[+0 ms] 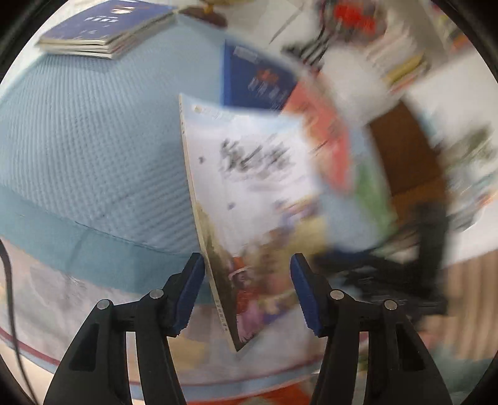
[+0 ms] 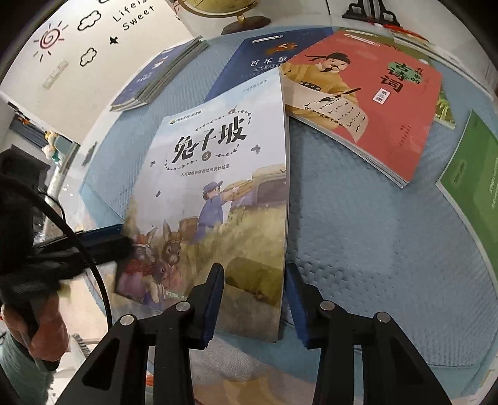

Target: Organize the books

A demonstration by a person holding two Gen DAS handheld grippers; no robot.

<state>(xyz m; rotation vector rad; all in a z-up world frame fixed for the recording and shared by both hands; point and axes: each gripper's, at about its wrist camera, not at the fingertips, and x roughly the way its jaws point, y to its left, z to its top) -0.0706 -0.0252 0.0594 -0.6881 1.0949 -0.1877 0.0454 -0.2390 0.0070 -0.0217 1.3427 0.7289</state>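
Both grippers straddle the rabbit storybook [image 2: 224,199].
Right gripper [image 2: 255,299] brackets its right edge, left gripper [image 1: 247,291] its spine; neither clamps; long axis runs away.

Pale blue waffle-textured cloth [image 2: 358,218], pastel rabbit-illustrated book [image 2: 218,187], coral-red book with yellow-robed figure [image 2: 389,102], navy book [image 2: 249,62], green book [image 2: 473,174], navy-covered stack [image 1: 102,28], blue-padded black fingers [image 2: 214,299]

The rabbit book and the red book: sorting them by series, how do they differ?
The rabbit book has a pale blue cover with rabbits in a field; the red book shows a man writing with a brush. The rabbit book is tilted up off the blue cloth; the red book lies flat, overlapping other books. Both are thin paperbacks.
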